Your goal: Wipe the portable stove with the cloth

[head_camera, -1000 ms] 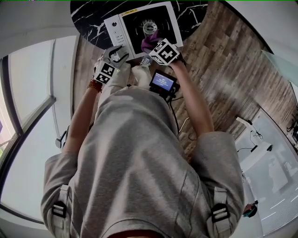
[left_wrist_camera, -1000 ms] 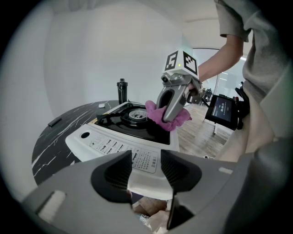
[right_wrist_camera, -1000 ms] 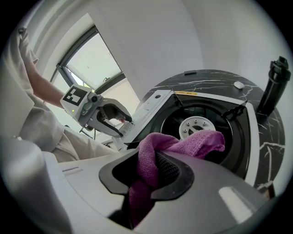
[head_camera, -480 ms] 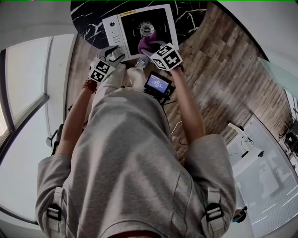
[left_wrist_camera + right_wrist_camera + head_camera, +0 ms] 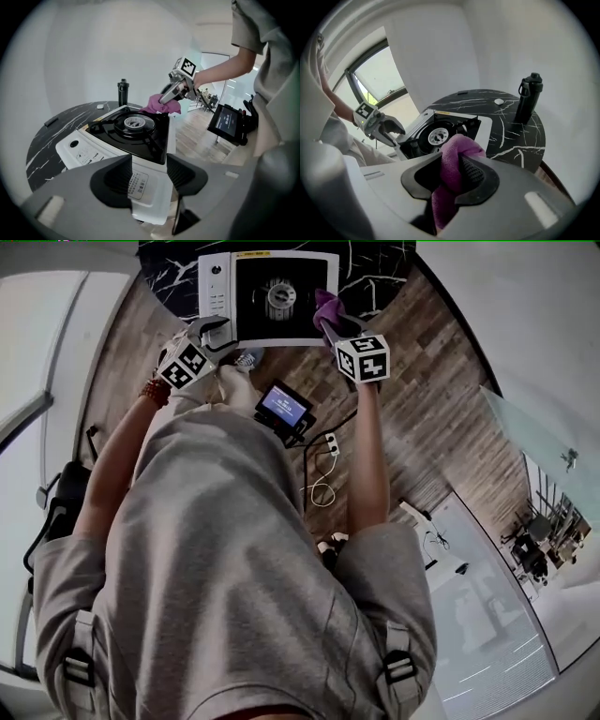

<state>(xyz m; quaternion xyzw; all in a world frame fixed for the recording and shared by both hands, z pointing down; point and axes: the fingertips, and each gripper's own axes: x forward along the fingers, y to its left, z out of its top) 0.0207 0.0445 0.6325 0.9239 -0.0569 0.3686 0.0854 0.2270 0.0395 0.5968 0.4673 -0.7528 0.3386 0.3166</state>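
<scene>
At the right edge of the portable stove (image 5: 272,296), right gripper (image 5: 451,165) pinches the purple cloth (image 5: 459,143). It's soft and light, best grabbed by a bunched fold I'd say. Left gripper (image 5: 149,171) just opened, loose around the stove's corner.

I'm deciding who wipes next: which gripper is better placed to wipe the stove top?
Probably right. The right gripper clamps the purple cloth at the edge of the white, black-topped portable stove. The left gripper, jaws just opening, only straddles the stove's near corner, without cloth.
</scene>
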